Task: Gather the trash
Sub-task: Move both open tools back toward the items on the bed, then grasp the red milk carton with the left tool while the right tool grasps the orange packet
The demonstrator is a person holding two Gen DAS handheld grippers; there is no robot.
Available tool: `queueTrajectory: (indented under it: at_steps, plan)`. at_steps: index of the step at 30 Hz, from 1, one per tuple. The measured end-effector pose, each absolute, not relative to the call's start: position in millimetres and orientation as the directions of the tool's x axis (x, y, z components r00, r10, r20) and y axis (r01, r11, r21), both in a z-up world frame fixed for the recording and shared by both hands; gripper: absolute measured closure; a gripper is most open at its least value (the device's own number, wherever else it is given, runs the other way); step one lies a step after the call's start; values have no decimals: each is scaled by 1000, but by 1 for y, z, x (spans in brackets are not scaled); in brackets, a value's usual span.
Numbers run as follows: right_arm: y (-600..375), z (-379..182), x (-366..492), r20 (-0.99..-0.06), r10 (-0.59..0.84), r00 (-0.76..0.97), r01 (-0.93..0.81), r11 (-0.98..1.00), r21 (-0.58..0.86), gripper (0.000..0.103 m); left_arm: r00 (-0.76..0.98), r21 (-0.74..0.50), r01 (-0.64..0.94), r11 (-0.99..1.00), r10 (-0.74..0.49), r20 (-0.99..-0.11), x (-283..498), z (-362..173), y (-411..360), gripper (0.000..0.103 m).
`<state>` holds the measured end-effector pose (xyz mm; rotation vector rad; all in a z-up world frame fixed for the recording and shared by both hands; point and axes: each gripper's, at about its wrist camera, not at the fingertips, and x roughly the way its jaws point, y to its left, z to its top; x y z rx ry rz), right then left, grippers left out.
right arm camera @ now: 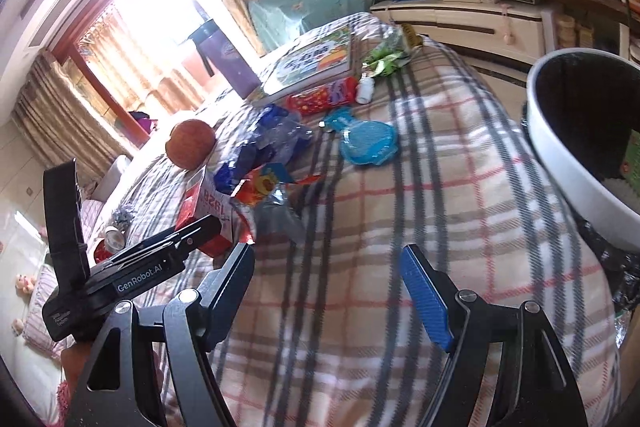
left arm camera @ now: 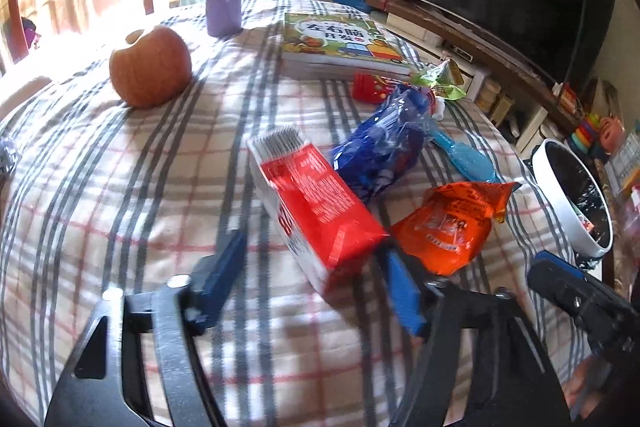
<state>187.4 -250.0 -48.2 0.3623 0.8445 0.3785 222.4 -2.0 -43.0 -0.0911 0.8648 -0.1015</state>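
Trash mostly uncollected; both grippers empty, jaws apart.
Left gripper (left arm camera: pixel 316 291) straddles the red box (left arm camera: pixel 316 203); orange (left arm camera: pixel 448 223) and blue (left arm camera: pixel 380 143) wrappers at 1 o'clock; bin (left arm camera: pixel 576 199) at 3. Right gripper (right arm camera: pixel 336 291) hovers over the cloth (right arm camera: pixel 360 307).

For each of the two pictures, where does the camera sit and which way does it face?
Left wrist: on the left tool, facing the red box, orange packet, apple and book; the right tool shows.
Right wrist: on the right tool, open over plaid cloth, bin at right; the left tool shows by the box.
Shared: box, apple, book, blue bag, bin.
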Motion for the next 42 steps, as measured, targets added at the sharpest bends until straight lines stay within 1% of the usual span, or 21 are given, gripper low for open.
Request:
queueTrajectory:
  at_steps: [1, 2, 7, 11, 12, 13, 14, 16, 17, 18, 19, 25, 32, 42]
  plan:
    - [-246, -48, 189, -647, 465, 604, -187, 872, 452, 26, 645, -120, 54, 991, -127, -754, 221, -43, 1, 51]
    - [-243, -48, 191, -647, 468, 602, -193, 872, 451, 26, 647, -119, 54, 991, -125, -752, 218, -43, 5, 51]
    - [-216, -49, 207, -644, 484, 592, -242, 869, 431, 26, 650, -126, 35, 991, -118, -751, 211, -44, 19, 51]
    - [-203, -49, 222, -654, 463, 599, -260, 884, 388, 27, 644, -147, 23, 989, -127, -755, 215, -47, 22, 50]
    - [-201, -50, 225, -656, 462, 597, -261, 885, 385, 30, 643, -150, 20, 988, -128, -755, 216, -47, 22, 50]
    - [-200, -51, 227, -656, 462, 597, -263, 885, 384, 38, 645, -150, 22, 989, -128, -754, 218, -48, 21, 50]
    - [-200, -51, 229, -659, 459, 596, -264, 887, 379, 43, 646, -148, 23, 989, -128, -753, 219, -48, 20, 50]
    - [-201, -53, 229, -667, 435, 605, -248, 899, 361, 68, 648, -147, 29, 989, -131, -750, 221, -50, 18, 51]
    - [-203, -53, 229, -668, 428, 609, -241, 902, 358, 74, 647, -148, 32, 989, -133, -751, 221, -51, 17, 54]
    - [-205, -54, 228, -668, 430, 607, -240, 901, 361, 85, 646, -149, 35, 988, -136, -751, 221, -51, 16, 70]
    - [-207, -55, 226, -668, 430, 607, -239, 901, 362, 88, 643, -151, 38, 988, -140, -753, 220, -51, 16, 74]
    - [-221, -48, 208, -653, 425, 627, -248, 903, 350, 92, 662, -169, 56, 984, -163, -731, 198, -42, 10, 74]
    - [-248, -39, 188, -639, 419, 645, -239, 905, 352, 93, 673, -180, 132, 975, -221, -706, 175, -29, -18, 74]
    - [-292, -31, 166, -632, 360, 687, -171, 925, 340, 94, 650, -205, 249, 947, -320, -689, 165, -18, -66, 74]
